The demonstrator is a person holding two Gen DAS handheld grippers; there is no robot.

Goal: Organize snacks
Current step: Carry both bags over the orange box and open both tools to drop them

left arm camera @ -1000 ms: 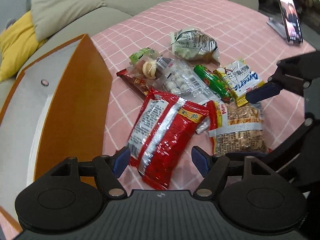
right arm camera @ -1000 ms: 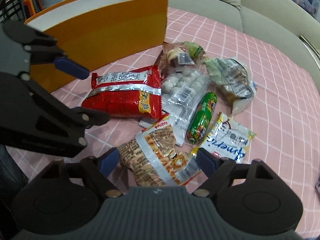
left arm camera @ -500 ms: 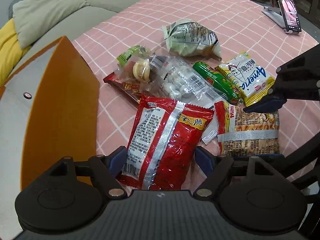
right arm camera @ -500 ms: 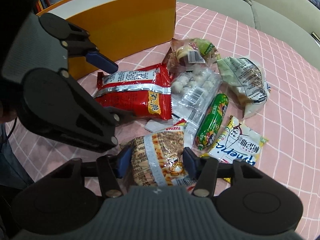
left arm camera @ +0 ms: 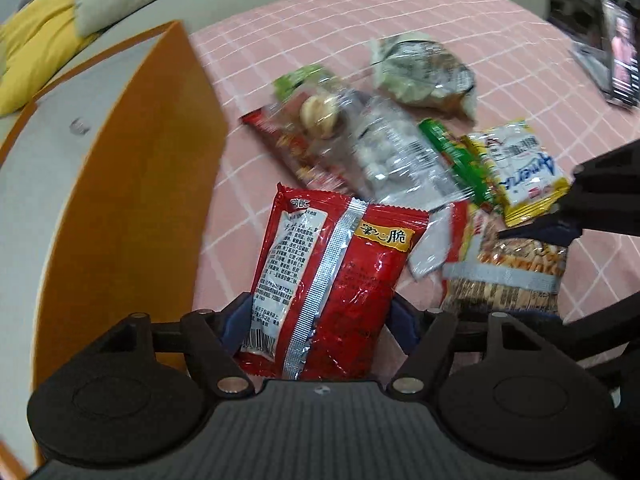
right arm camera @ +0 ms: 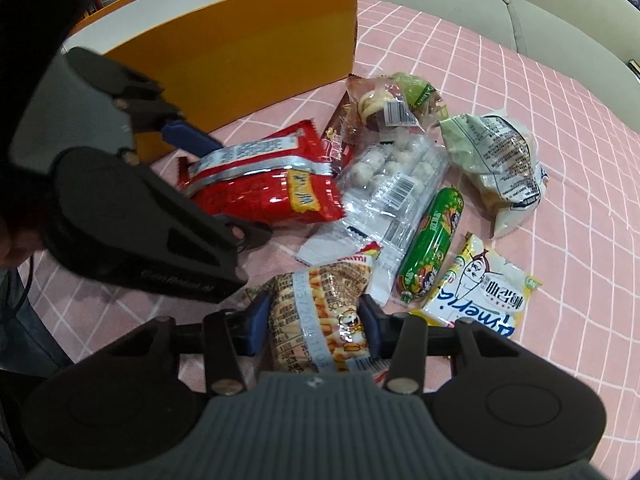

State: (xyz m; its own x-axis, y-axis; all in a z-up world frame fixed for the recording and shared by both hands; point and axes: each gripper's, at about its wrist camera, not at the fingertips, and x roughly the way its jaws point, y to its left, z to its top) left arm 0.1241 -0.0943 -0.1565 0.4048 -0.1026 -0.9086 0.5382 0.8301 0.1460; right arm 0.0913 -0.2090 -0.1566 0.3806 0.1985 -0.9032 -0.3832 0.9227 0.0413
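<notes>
My left gripper has both jaws around the near end of a red snack bag, which lies on the pink checked cloth; it looks closed on it. In the right wrist view the red bag lies beside the left gripper. My right gripper is shut on a brown cracker-stick bag, also visible in the left wrist view. An orange box with a white inside stands open at the left.
Other snacks lie in a pile: a clear bag of white balls, a green sausage, a yellow-white packet, a pale green bag, a doughnut pack. A phone on a stand stands far right. A sofa with cushions lies behind.
Both grippers moved forward and closed: the left around the red bag's end, the right on the cracker-stick bag. The left view is blurred by motion.
</notes>
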